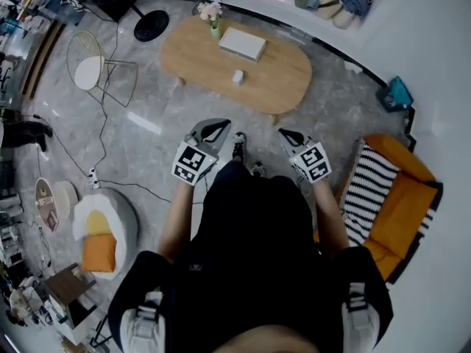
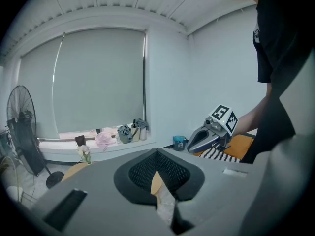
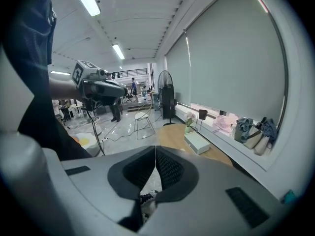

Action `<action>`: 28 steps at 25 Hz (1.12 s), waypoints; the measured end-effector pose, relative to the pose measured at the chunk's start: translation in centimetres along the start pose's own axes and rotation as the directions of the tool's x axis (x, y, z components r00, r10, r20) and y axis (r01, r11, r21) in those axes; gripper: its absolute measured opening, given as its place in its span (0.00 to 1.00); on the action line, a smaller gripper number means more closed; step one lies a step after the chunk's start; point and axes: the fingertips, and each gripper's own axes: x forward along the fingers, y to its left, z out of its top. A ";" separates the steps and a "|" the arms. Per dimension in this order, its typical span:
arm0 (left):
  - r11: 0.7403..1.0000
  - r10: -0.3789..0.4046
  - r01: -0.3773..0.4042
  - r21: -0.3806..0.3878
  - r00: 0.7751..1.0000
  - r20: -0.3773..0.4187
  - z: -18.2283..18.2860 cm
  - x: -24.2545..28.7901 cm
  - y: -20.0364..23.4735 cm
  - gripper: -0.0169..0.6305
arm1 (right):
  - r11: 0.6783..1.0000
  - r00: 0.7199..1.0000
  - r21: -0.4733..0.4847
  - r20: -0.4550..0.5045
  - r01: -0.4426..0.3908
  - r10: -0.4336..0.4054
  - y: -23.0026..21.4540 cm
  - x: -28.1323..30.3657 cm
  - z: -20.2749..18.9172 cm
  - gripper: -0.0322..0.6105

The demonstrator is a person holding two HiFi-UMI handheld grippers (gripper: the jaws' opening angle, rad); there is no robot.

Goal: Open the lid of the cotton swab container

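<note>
A small white container stands on the oval wooden table, near its middle and well ahead of me. My left gripper and right gripper are held side by side in front of my body, over the floor short of the table. Both are shut with nothing between their pads. In the left gripper view the jaws meet in a closed line, and the right gripper shows off to the right. In the right gripper view the jaws are likewise closed, with the table beyond.
On the table lie a flat white box and a flower vase. A wire chair and a fan base stand at the left. At the right is an orange seat with a striped cushion. Cables run across the floor.
</note>
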 end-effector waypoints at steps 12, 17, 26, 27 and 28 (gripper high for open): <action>1.000 -0.011 0.011 -0.010 1.000 -0.010 -0.3 1.2 2.0 0.03 | 1.000 0.999 0.006 -0.038 -0.007 0.007 -1.2 1.8 0.5 0.05; 0.999 0.023 -0.024 -0.048 1.000 -0.017 -1.6 0.4 4.5 0.03 | 0.998 0.996 -0.016 -0.066 -0.054 0.053 -0.7 4.5 1.2 0.05; 0.994 0.037 -0.038 -0.104 0.999 -0.005 -3.0 0.5 9.6 0.03 | 0.993 0.990 -0.062 -0.107 -0.096 0.089 -1.3 9.9 4.3 0.05; 0.994 0.034 -0.035 -0.108 0.999 -0.004 -3.0 0.7 10.2 0.03 | 0.993 0.990 -0.068 -0.110 -0.097 0.089 -1.5 10.5 4.8 0.05; 0.993 0.031 -0.031 -0.111 1.000 -0.003 -3.0 1.0 10.9 0.03 | 0.992 0.990 -0.074 -0.113 -0.098 0.089 -1.8 11.1 5.3 0.05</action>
